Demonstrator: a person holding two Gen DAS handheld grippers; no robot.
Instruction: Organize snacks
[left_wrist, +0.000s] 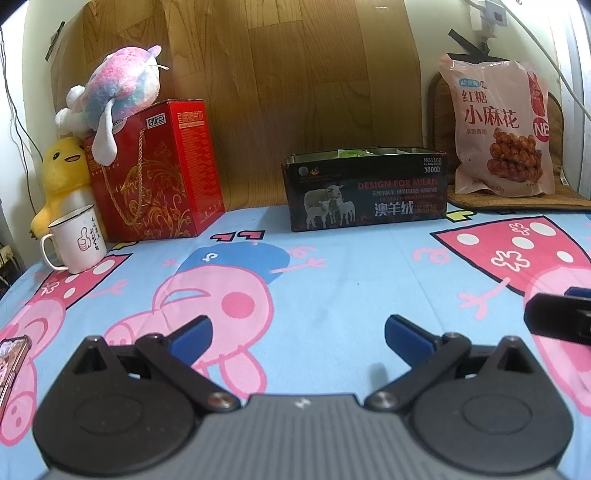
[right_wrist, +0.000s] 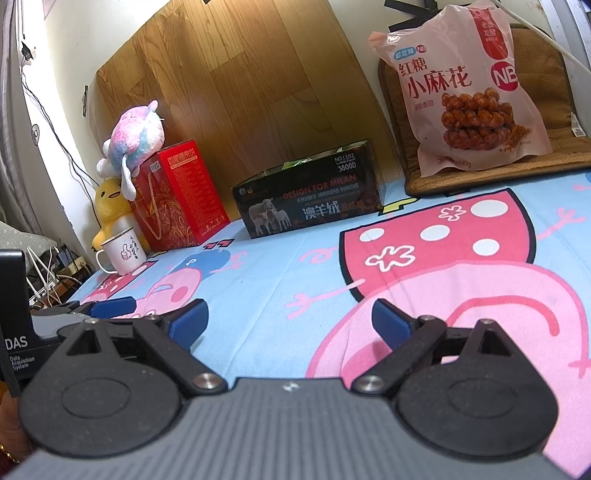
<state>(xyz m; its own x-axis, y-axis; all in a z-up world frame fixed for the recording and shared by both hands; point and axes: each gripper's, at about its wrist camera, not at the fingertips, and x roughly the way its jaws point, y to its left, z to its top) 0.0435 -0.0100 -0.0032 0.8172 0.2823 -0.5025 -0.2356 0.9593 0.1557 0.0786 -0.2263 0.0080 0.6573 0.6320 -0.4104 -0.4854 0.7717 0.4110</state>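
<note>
A pink snack bag (left_wrist: 502, 129) printed with fried dough twists leans upright at the back right on a woven mat; it also shows in the right wrist view (right_wrist: 469, 92). A black open box (left_wrist: 365, 188) with sheep on its side stands at the back middle with green packets inside, also in the right wrist view (right_wrist: 310, 199). My left gripper (left_wrist: 298, 334) is open and empty, low over the sheet. My right gripper (right_wrist: 289, 321) is open and empty, well short of the box and bag. The right gripper's tip (left_wrist: 557, 317) shows at the left view's right edge.
A red gift box (left_wrist: 162, 170) stands back left with a pastel plush (left_wrist: 118, 92) on top, a yellow duck plush (left_wrist: 62, 177) and a white enamel mug (left_wrist: 75, 240) beside it. A phone (left_wrist: 11, 362) lies at the left edge. A cartoon bedsheet (left_wrist: 332, 280) covers the surface.
</note>
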